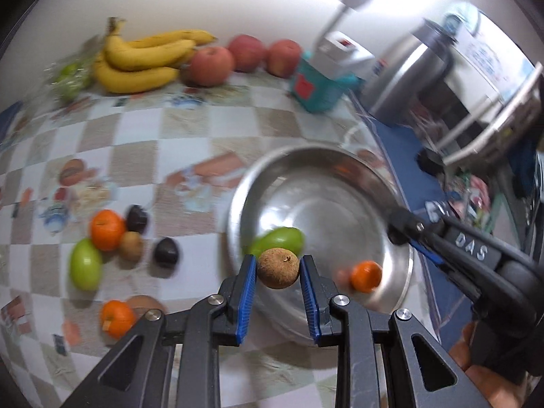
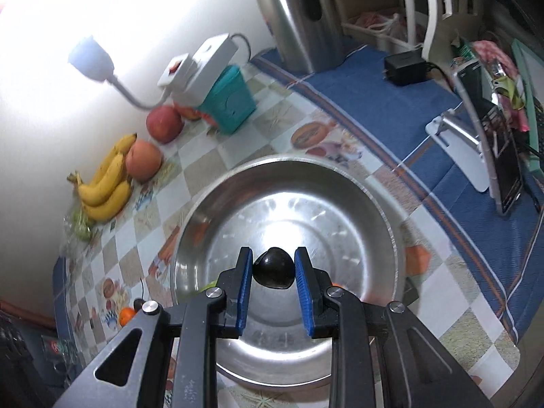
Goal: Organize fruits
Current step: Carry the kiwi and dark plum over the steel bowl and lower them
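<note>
Blue pads of the left claw (image 1: 278, 268) clamp a brown kiwi (image 1: 278, 268) squarely between them, and just beyond its tips sits the steel bowl (image 1: 401, 261), with a green fruit (image 1: 280, 240) and an orange (image 1: 366, 276) already inside. Over on the other side, the right claw (image 2: 274, 269) pinches a dark plum (image 2: 274, 271) the same way, hanging over the bowl's (image 2: 391, 210) open middle. Both look set to drop their fruit in. To do it well, I'd say each claw should come low over the bottom before the pads part, since a round fruit let go from high up will likely bounce or roll on bare metal. The left one seems to hang near the rim, so it wants carrying further in first, clear of the fruit already there. Left of that claw, more oranges (image 1: 107, 229), another green fruit (image 1: 85, 264), a kiwi (image 1: 131, 245) and dark plums (image 1: 166, 252) wait on the checked cloth (image 1: 190, 125); bananas (image 1: 142, 61) and apples (image 1: 212, 66) lie well beyond.
</note>
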Demonstrator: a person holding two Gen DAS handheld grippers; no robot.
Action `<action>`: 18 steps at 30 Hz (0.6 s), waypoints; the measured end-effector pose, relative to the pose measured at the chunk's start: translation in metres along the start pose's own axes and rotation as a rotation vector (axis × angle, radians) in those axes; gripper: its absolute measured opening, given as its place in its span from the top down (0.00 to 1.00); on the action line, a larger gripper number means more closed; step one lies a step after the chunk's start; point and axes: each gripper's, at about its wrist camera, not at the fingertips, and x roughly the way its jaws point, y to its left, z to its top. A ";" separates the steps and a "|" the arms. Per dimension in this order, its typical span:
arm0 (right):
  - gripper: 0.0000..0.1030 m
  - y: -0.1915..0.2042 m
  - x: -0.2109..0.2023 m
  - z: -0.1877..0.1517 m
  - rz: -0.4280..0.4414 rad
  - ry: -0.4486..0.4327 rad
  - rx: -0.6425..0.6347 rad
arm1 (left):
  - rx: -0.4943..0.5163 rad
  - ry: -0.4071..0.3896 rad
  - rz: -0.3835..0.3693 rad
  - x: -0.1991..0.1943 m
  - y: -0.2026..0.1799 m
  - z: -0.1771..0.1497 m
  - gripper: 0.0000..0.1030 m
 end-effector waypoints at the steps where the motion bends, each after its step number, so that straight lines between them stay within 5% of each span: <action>1: 0.75 -0.001 -0.001 0.001 -0.001 -0.004 0.005 | 0.014 0.003 -0.003 0.003 -0.005 0.000 0.73; 18: 0.74 -0.018 0.038 0.000 -0.020 0.065 0.038 | 0.056 0.095 -0.018 0.045 -0.019 -0.008 0.73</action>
